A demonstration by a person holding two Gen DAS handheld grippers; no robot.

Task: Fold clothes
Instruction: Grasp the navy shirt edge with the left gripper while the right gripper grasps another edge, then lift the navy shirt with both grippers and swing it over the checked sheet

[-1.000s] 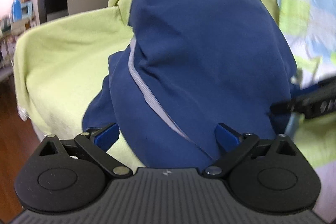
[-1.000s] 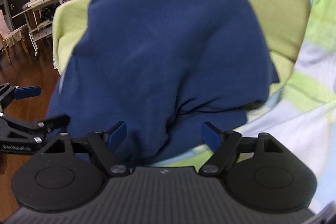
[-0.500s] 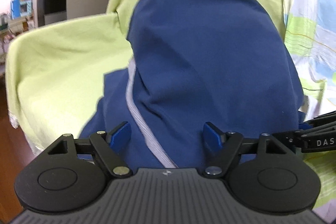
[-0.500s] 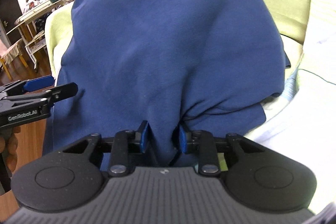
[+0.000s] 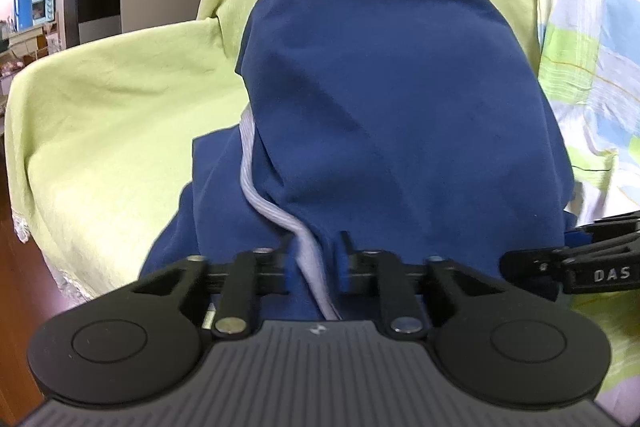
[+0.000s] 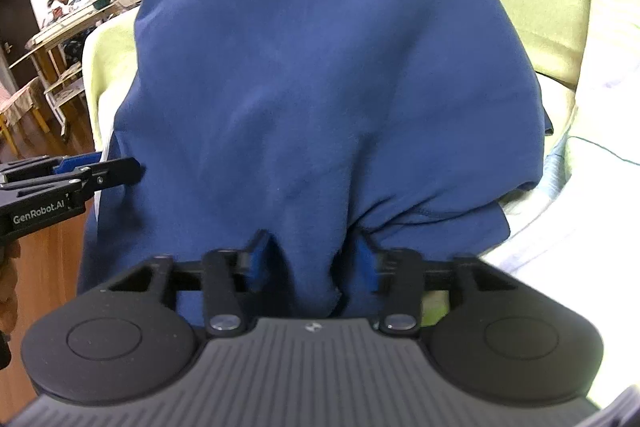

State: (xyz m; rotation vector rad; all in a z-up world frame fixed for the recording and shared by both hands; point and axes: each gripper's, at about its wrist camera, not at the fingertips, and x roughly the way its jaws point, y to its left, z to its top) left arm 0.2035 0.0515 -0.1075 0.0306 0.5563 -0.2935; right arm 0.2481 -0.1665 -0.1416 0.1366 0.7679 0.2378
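A dark blue garment with a pale striped trim is draped up the back of a sofa covered in light green cloth. My left gripper is shut on the garment's near edge, right at the trim. My right gripper is shut on a bunched fold of the same garment at its near edge. Each gripper shows in the other's view, the right one at the right edge and the left one at the left edge.
A checked blue, green and white sheet covers the sofa's right part. Wooden floor lies to the left. A person sits at a table far back left. A black cabinet stands behind the sofa arm.
Both grippers closed on the garment's near edge: the right one first, the left one in the last half second. The garment is pulled up closer to both cameras.
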